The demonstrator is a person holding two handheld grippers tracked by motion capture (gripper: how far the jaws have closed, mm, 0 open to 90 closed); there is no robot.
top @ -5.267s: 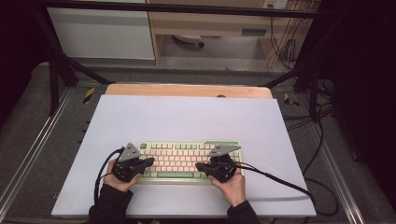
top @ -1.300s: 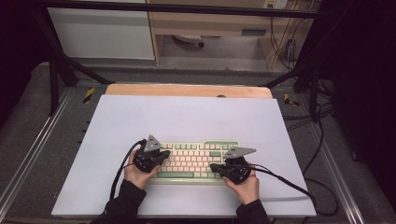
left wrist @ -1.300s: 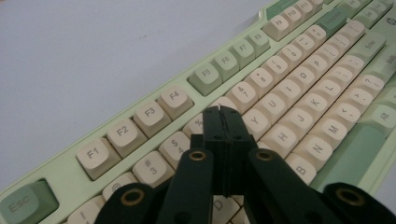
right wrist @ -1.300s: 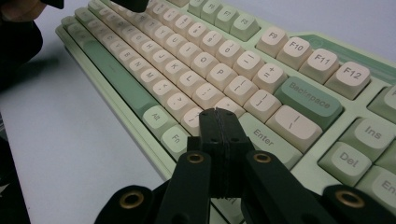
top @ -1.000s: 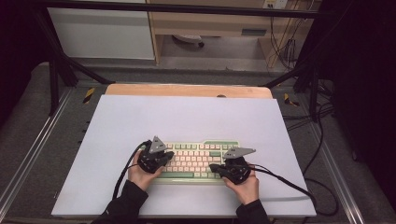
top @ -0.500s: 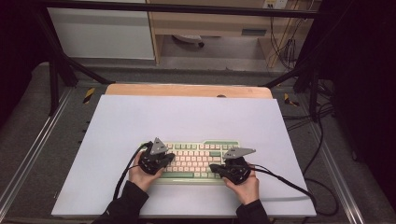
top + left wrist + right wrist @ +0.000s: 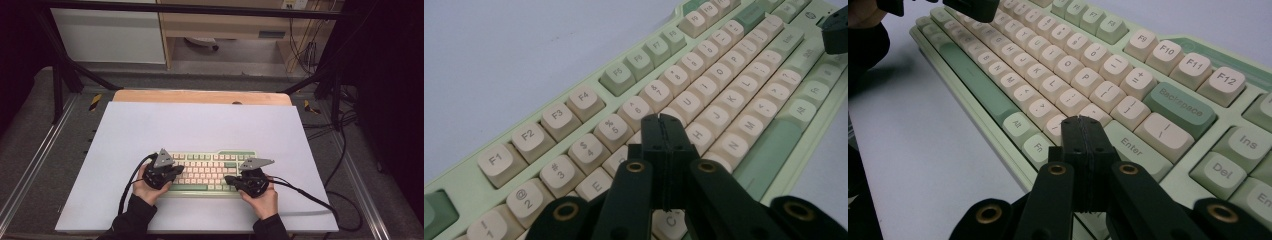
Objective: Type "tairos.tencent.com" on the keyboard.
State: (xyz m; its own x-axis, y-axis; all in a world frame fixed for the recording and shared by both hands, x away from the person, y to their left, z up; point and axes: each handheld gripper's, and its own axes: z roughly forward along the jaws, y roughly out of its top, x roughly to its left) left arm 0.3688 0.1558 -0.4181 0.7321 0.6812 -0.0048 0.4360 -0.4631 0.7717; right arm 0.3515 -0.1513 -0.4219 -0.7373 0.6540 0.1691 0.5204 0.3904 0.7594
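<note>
From above, a green-and-cream keyboard (image 7: pixel 212 172) lies lengthwise across the mat near the person, the left gripper (image 7: pixel 172 172) over its left end and the right gripper (image 7: pixel 231 181) at its right; each gripper view shows empty jaws pressed together, tips just above the keys.

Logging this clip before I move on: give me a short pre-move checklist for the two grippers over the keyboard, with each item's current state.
1. Left gripper fingers shut, nothing between them: ok.
2. Right gripper fingers shut, nothing between them: ok.
3. Keyboard lies flat on the white table, roughly square to its edge: ok.
4. Left tip over the middle letter rows, near the G and H keys: ok; whether it touches a key: cannot tell.
5. Right tip over the keys just left of Enter: ok; contact: cannot tell.
6. Grippers apart, at opposite ends of the keyboard: ok.
</note>
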